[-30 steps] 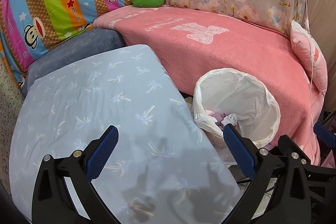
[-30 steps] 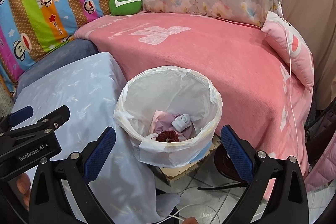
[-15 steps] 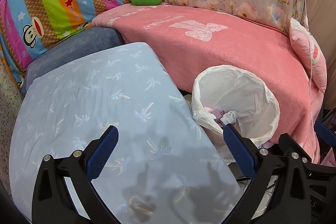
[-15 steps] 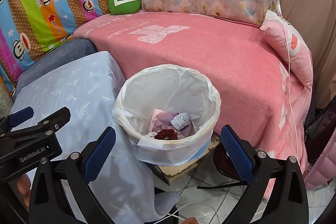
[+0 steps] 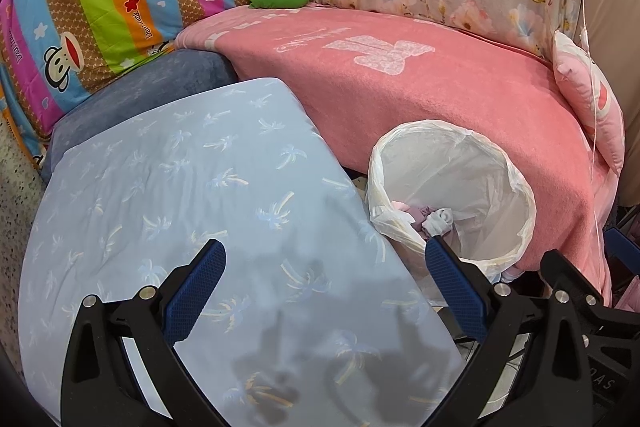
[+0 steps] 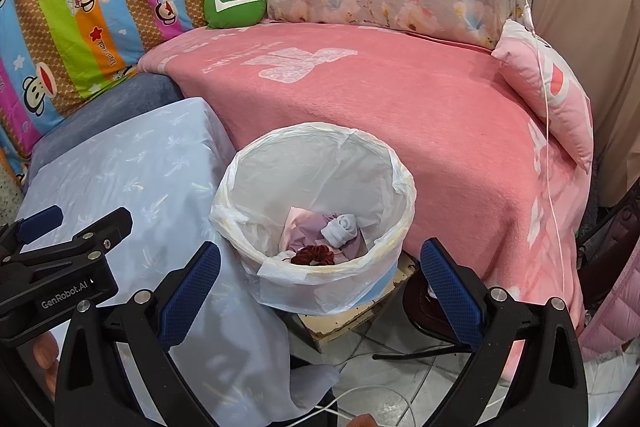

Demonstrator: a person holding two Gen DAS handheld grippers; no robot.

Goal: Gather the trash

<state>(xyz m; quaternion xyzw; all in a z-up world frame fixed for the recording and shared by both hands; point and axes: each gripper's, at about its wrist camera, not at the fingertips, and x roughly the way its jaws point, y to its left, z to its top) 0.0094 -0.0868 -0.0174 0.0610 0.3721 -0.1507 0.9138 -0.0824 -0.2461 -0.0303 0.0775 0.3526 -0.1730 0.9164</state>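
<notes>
**Both grippers empty, trash already in bin**

Left gripper (image 5: pixel 323 285): jaws spread wide, nothing btwn them, over the light-blue cloth (image 5: pixel 168 195). Right gripper (image 6: pixel 319 285): also spread, empty, w/ the bin (image 6: pixel 320 279) just ahead and below, centred btwn its fingers.

Trash sits at the bin's bottom, inside the white liner (image 6: pixel 276 171): a rolled white sock (image 6: pixel 341 228), a dark red scrunchie (image 6: pixel 314 254), pinkish paper or cloth (image 6: pixel 298 227) under them. From the left gripper the bin is ahead-right, near its right finger.

Handling, as a guess: all light, soft, crushable, not fragile. Sock roll: pinch across the middle. Scrunchie: squeeze the bunched ring. Liner is thin, slippery, easy to snag; take it by the folded rim if lifting it out.

No loose trash seen on the cloth or the pink blanket (image 6: pixel 400 99).
</notes>
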